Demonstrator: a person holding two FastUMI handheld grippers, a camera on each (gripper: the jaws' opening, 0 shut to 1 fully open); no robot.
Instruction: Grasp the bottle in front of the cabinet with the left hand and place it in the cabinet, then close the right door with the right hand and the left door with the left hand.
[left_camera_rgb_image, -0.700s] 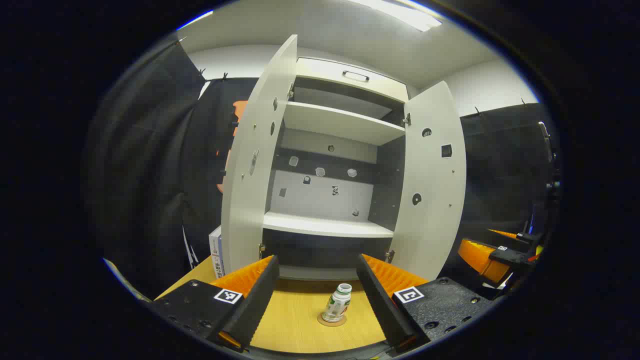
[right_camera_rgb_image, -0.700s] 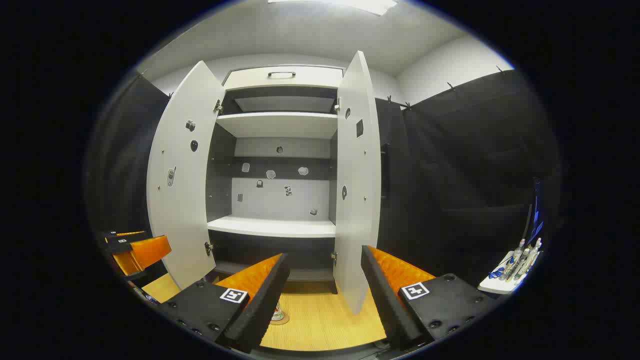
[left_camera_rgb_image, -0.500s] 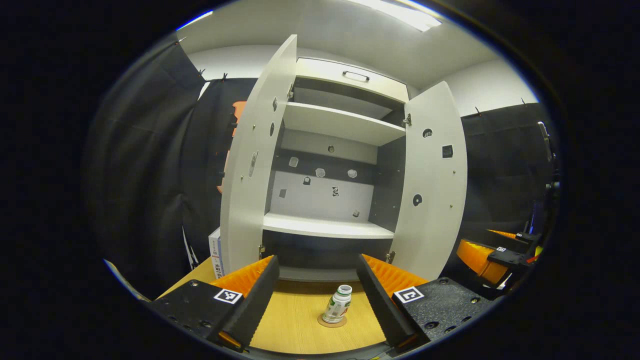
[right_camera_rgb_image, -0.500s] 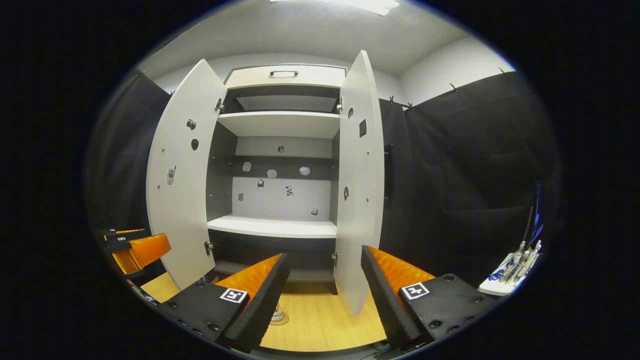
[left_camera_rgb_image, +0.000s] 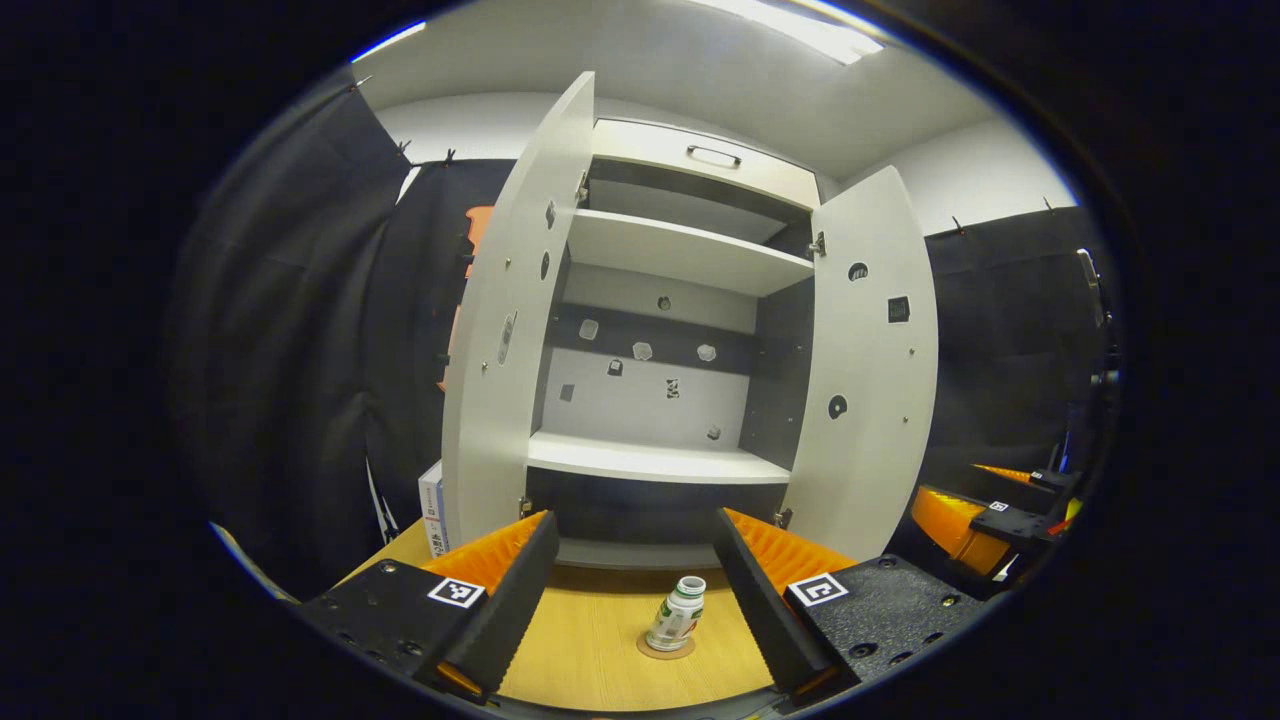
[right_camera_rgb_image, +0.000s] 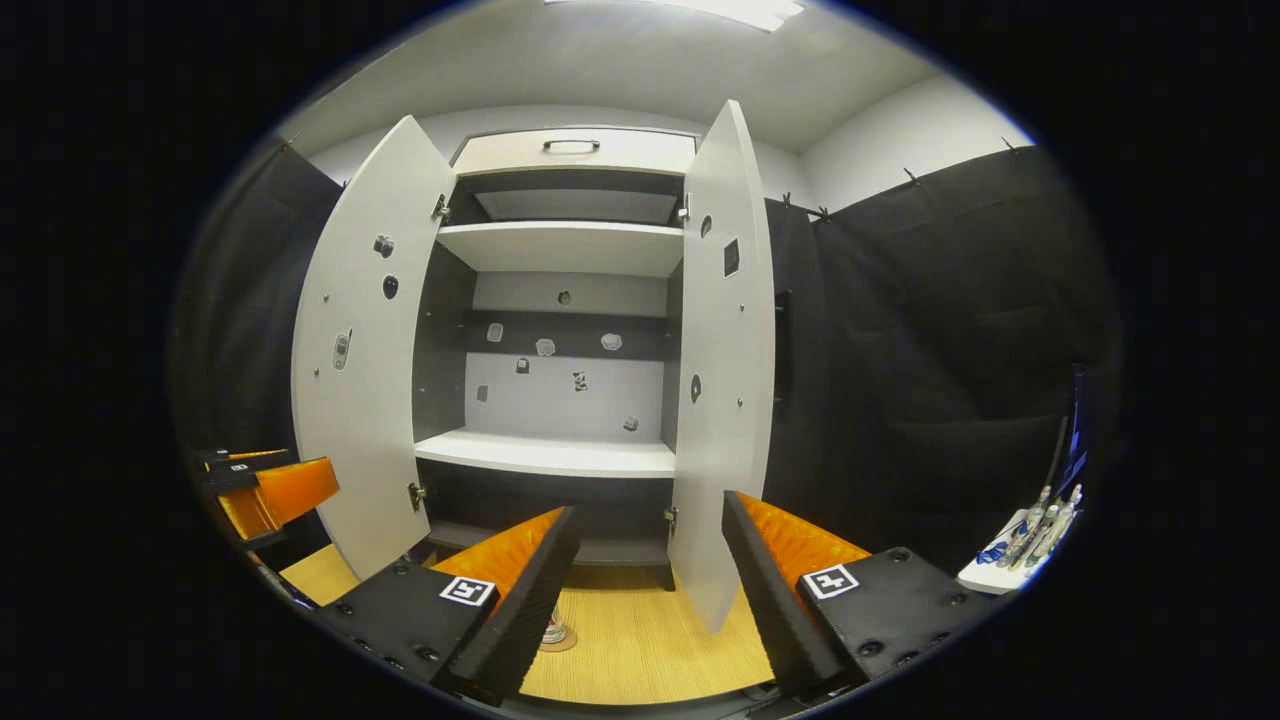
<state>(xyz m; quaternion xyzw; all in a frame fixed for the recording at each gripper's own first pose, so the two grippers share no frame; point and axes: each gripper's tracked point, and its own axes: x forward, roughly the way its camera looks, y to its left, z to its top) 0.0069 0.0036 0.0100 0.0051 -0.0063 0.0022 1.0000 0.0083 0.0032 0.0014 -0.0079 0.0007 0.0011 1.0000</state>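
Bottle (left_camera_rgb_image: 677, 618) stands upright on a round coaster (left_camera_rgb_image: 666, 647) on the wooden table (left_camera_rgb_image: 590, 640) in front of the open cabinet (left_camera_rgb_image: 655, 460), ahead of and between the left gripper (left_camera_rgb_image: 633, 590) fingers, untouched. Risk, as judged: the bottle is light and narrow, so an off-centre approach could clip and topple it. Both the left gripper and the right gripper (right_camera_rgb_image: 648, 590) have jaws spread wide, holding nothing.

Box (left_camera_rgb_image: 431, 505), pens on tray (right_camera_rgb_image: 1030, 525)
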